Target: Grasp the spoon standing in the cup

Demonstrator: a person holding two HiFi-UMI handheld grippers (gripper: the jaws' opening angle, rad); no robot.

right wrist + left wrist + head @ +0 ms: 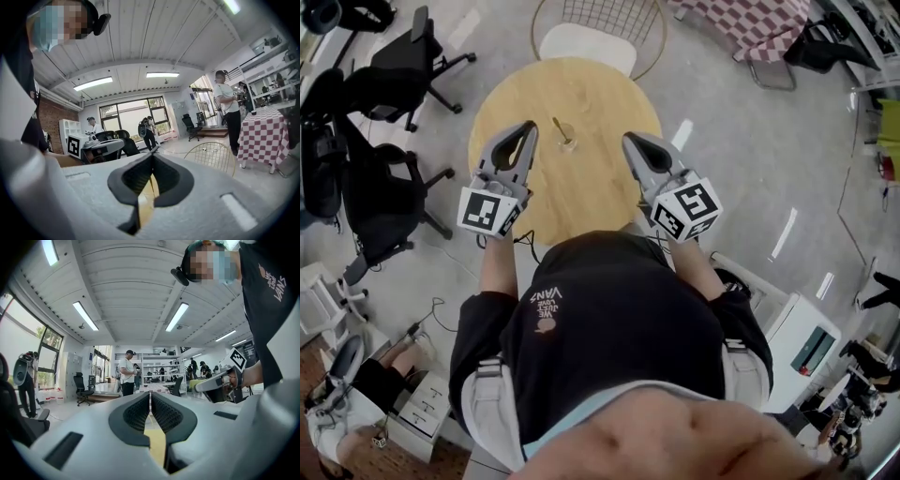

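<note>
The spoon [560, 128] is a thin, gold-toned handle leaning toward the upper left out of a small cup [568, 144]. The cup looks clear, though it is too small to be sure. Both stand in the upper centre of the head view, on the round wooden surface [581, 192], between the two grippers and apart from each. The left gripper [531, 125] has its fingers [136, 414] pressed together on nothing. The right gripper [628, 138] is likewise closed and empty.

Black T-shirt [609, 309]; grey claws [529, 126] bearing marker cubes [492, 208].
</note>
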